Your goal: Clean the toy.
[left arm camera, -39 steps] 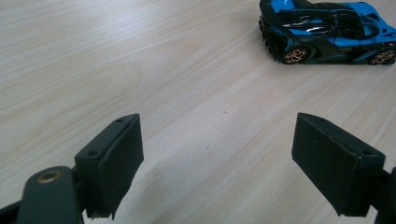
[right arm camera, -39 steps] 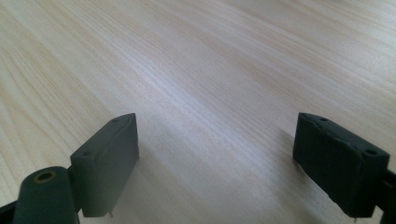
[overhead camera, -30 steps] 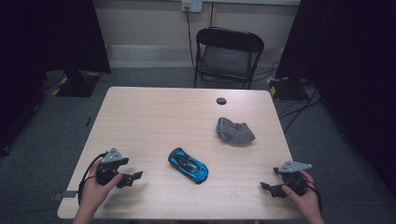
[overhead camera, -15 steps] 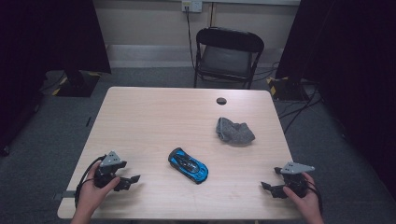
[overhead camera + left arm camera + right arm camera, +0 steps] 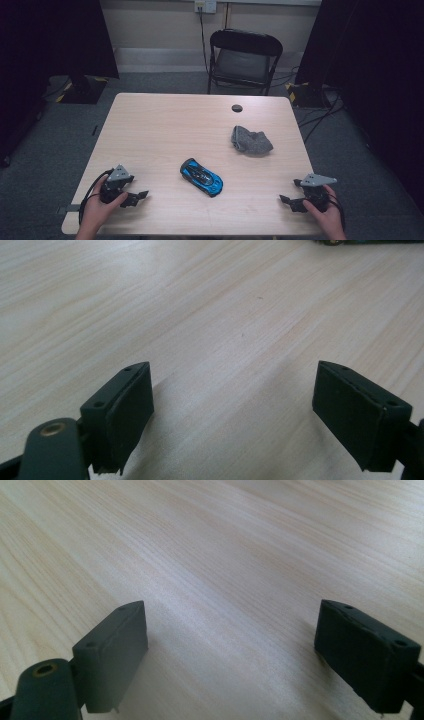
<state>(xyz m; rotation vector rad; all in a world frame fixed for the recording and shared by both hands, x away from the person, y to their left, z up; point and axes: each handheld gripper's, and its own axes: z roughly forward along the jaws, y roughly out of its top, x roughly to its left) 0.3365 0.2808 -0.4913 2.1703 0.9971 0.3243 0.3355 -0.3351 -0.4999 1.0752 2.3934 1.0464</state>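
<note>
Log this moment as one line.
left hand-held gripper: open, empty | right hand-held gripper: open, empty | toy car: between them | cloth: untouched

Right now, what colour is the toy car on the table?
The toy car is bright blue with black on top, clearest in the high view.

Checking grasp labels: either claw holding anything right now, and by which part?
Nothing held. The left claw and right claw both stand open over bare table; the blue toy car and grey cloth lie untouched.

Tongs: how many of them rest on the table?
2. The left tongs are at the table's near left corner; the right tongs at its near right corner.
</note>
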